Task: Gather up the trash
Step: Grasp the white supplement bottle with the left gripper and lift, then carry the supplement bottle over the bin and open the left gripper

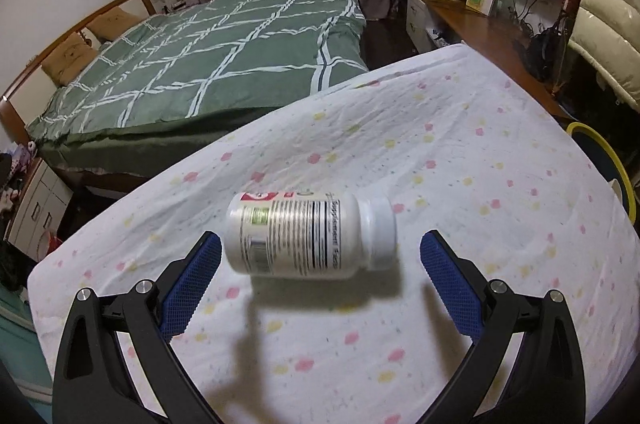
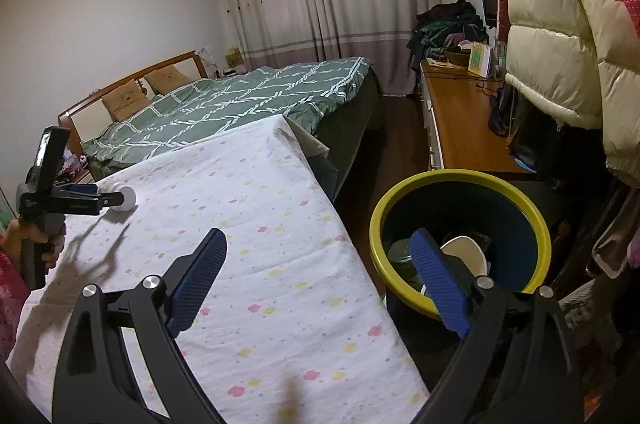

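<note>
A white supplement bottle (image 1: 308, 234) lies on its side on the flowered tablecloth (image 1: 400, 151), cap to the right. My left gripper (image 1: 320, 252) is open, its blue pads on either side of the bottle and apart from it. In the right wrist view the left gripper (image 2: 100, 197) is at the far left with the bottle's cap (image 2: 124, 199) showing between its fingers. My right gripper (image 2: 318, 250) is open and empty, above the table's right edge. A dark bin with a yellow-green rim (image 2: 460, 175) stands beside the table and holds a white plate and dark trash.
A bed with a green checked cover (image 2: 248, 99) lies beyond the table. A wooden desk (image 2: 464, 119) runs along the right wall, with a clothes pile and a dark screen. A cream puffer jacket (image 2: 560, 23) hangs close on the right. The bin's rim also shows in the left wrist view (image 1: 612, 159).
</note>
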`<state>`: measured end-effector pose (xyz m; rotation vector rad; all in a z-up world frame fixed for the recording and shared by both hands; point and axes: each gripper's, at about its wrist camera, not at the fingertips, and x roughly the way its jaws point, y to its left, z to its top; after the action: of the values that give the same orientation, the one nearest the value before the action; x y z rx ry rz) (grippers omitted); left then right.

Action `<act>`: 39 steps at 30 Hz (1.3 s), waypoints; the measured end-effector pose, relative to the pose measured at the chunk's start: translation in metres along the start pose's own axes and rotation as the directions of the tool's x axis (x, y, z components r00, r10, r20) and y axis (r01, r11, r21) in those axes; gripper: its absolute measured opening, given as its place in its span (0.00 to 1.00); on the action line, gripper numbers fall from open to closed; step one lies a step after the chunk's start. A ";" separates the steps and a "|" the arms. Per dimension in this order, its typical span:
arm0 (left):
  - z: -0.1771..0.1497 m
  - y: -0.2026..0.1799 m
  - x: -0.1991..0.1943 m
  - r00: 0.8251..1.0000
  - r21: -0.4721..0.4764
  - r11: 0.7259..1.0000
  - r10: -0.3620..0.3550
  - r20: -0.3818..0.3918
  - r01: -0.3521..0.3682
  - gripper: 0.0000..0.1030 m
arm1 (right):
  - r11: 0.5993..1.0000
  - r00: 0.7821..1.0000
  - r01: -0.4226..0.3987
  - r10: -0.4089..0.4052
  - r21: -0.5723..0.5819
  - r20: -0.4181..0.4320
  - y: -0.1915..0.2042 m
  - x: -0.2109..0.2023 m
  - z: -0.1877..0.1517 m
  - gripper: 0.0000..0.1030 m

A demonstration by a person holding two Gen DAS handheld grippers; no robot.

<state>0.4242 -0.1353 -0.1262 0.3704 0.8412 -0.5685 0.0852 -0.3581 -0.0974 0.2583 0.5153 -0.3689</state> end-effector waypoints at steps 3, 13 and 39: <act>0.003 0.003 0.009 1.000 -0.015 1.000 -0.009 -0.008 0.009 0.95 | 1.000 1.000 -0.001 0.001 0.001 -0.007 0.000 0.001 0.000 0.86; 0.008 0.007 0.027 1.000 -0.052 0.999 -0.008 -0.029 0.006 0.82 | 1.000 1.000 0.004 -0.004 -0.010 -0.017 0.002 0.003 0.000 0.86; 0.050 -0.312 -0.074 0.957 0.236 0.928 -0.291 -0.014 0.286 0.82 | 0.975 0.968 0.200 -0.211 0.092 0.133 -0.125 -0.124 -0.018 0.86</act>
<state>0.2256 -0.3840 -0.0643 0.4600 0.8152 -0.9517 -0.0733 -0.4306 -0.0663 0.2528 0.3885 -0.6065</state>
